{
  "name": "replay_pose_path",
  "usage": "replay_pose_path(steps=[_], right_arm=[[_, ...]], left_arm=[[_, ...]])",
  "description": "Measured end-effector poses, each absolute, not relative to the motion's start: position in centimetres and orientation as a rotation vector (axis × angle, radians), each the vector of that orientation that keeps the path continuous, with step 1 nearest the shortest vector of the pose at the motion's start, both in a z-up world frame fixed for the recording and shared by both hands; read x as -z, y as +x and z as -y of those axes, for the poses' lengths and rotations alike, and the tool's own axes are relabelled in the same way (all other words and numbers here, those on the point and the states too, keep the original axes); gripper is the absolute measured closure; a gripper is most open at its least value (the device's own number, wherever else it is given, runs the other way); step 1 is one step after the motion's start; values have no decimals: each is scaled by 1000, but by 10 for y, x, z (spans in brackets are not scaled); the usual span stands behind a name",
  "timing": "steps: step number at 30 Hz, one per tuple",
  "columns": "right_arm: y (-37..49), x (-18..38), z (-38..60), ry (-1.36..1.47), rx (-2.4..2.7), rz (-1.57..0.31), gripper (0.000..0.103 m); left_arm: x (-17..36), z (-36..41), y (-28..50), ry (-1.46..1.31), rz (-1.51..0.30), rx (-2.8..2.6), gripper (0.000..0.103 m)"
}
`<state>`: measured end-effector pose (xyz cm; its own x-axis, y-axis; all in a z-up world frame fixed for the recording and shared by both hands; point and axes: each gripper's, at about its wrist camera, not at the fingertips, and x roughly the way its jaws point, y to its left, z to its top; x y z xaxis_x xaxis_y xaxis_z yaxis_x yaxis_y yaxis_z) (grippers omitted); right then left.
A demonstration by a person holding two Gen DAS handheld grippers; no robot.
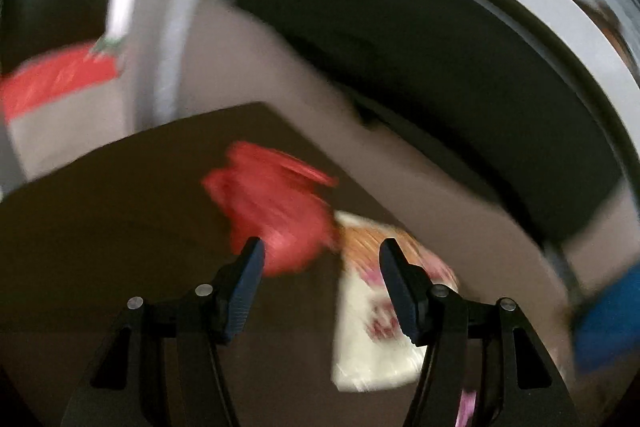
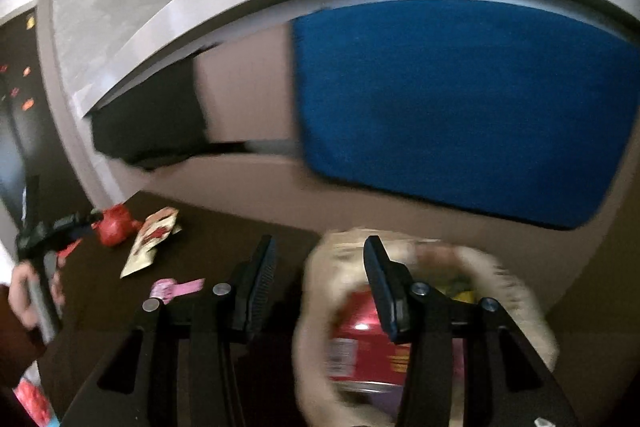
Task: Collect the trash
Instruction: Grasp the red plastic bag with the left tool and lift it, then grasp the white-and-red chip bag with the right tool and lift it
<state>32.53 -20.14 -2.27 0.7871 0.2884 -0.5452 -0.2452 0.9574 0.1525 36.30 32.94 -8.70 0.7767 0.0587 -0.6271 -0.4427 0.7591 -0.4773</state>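
Dark tabletop (image 2: 224,239) carries the litter: a crumpled red wrapper (image 1: 276,215) with a cream packet (image 1: 372,339) just beside it, a pink scrap (image 2: 176,287) nearer the basket (image 2: 316,315). Left gripper (image 1: 322,259) hangs tilted down, jaws apart and empty, short of the wrapper; blur risks a missed pinch. Right gripper (image 2: 320,259), open, straddles the basket's rim.

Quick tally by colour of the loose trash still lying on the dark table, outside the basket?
Red crumpled wrapper: 1
Cream sachet with red print: 1
Pink wrapper: 1
Total: 3
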Motion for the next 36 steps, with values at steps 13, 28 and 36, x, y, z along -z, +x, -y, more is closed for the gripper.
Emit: replay_pose_path(steps=[13,28,36], right_arm=[[340,47,99,-11,-393,-696,60],[358,78,25,0,-593,-810,60],[415,96,-46,91,-609,-854,60]], left_arm=[[130,-361,424,-733,-809,-318,38],[101,-340,327,-531,-806,-195,54],[74,-339,258,-386,-643,-211,54]])
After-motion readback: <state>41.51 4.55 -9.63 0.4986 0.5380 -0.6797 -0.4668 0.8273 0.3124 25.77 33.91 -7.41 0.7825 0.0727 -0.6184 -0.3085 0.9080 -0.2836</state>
